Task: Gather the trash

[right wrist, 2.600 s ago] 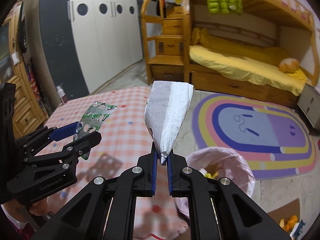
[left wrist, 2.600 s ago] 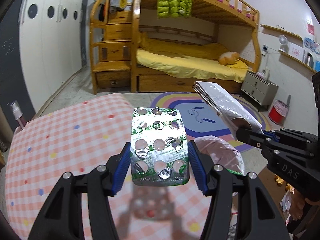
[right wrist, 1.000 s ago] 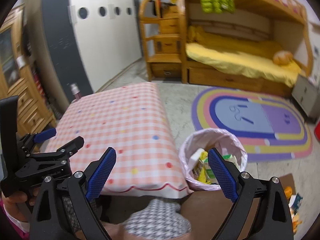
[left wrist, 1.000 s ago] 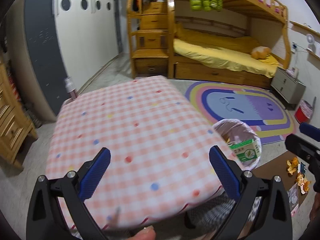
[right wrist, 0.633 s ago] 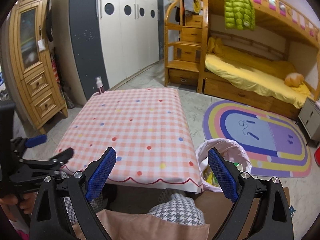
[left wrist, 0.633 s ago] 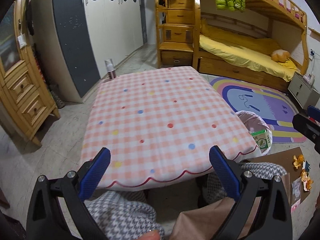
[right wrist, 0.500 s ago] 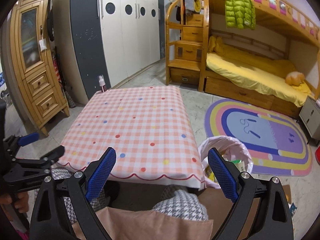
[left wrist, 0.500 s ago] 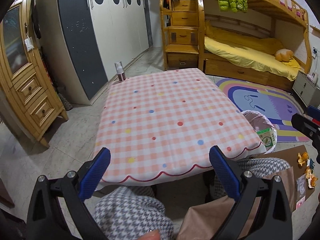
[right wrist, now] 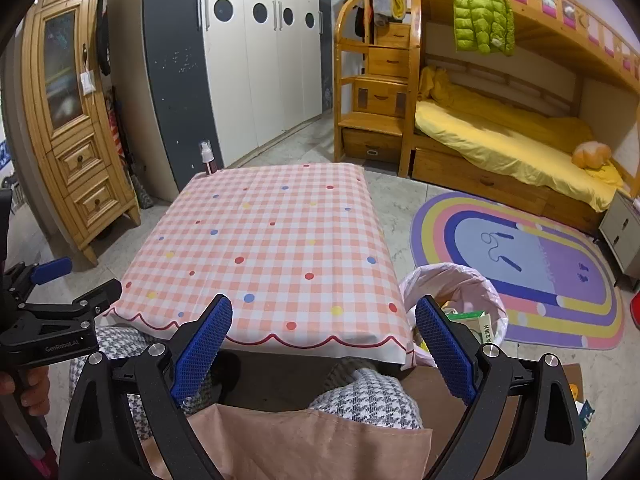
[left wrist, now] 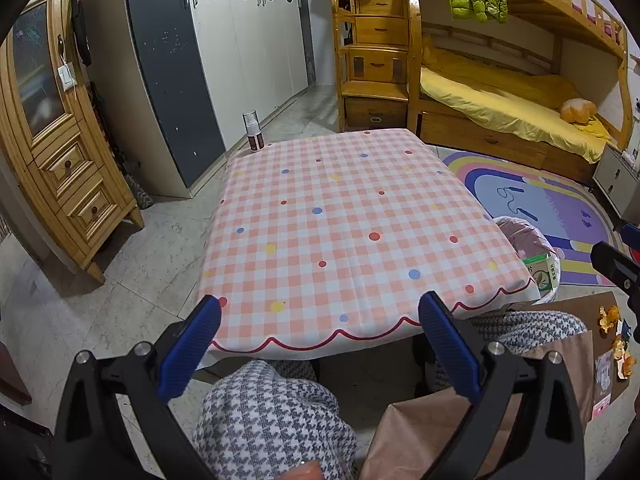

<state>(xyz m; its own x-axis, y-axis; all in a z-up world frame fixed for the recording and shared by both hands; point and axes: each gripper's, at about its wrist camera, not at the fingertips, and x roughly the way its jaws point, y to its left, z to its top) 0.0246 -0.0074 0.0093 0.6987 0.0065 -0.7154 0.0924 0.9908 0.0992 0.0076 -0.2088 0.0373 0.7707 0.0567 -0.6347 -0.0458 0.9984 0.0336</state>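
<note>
With both the left gripper [left wrist: 318,344] & right gripper [right wrist: 322,346] wide, holding nothing, risk is peel scraps [left wrist: 616,336] beside the bin [right wrist: 460,280] get missed

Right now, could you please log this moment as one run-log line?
left gripper: open, empty | right gripper: open, empty | table: no trash visible | trash bin: beside table, holds carton
</note>
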